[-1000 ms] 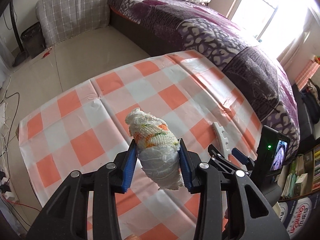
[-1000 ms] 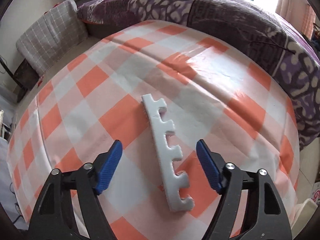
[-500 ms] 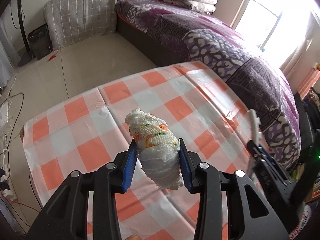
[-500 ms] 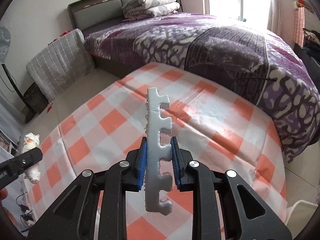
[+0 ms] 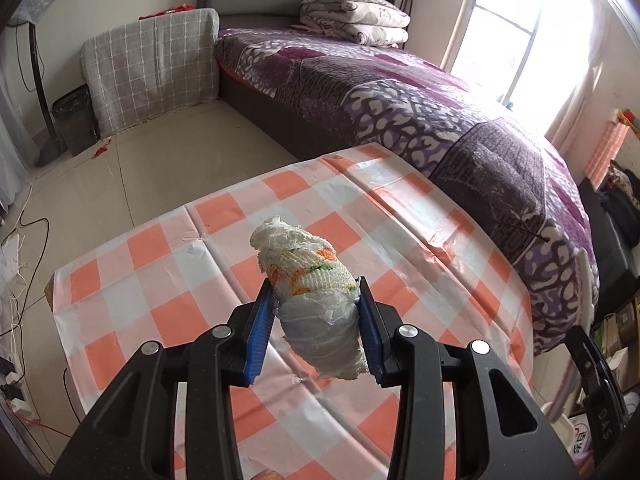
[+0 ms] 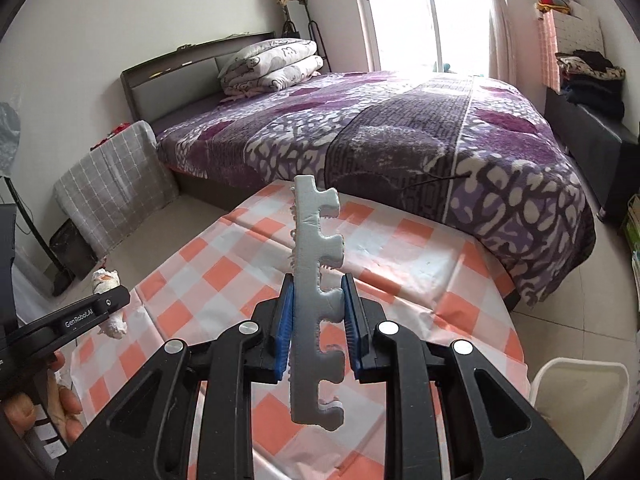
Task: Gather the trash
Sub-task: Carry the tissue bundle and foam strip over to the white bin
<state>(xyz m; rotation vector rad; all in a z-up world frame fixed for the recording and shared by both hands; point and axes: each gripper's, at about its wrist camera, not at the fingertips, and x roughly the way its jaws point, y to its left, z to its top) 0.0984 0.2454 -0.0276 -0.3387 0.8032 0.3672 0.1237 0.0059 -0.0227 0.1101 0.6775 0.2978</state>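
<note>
My left gripper (image 5: 316, 300) is shut on a crumpled white paper wad (image 5: 316, 292) with orange and green print, held above the orange-and-white checked table (image 5: 160, 280). My right gripper (image 6: 318, 304) is shut on a white notched foam strip (image 6: 316, 280), held upright well above the table (image 6: 400, 280). The left gripper and its wad (image 6: 106, 280) also show at the left of the right wrist view. A white bin (image 6: 576, 388) stands by the table's right side.
A bed with a purple patterned blanket (image 6: 400, 132) runs along the table's far side. A grey checked cushion (image 5: 152, 68) leans by the bed's head. Cables (image 5: 20, 232) lie on the floor at left. Shelves and clutter (image 5: 616, 320) stand at right.
My right gripper closed on the foam strip and lifted it off the table to upright. My left gripper rose higher with the wad still held.
</note>
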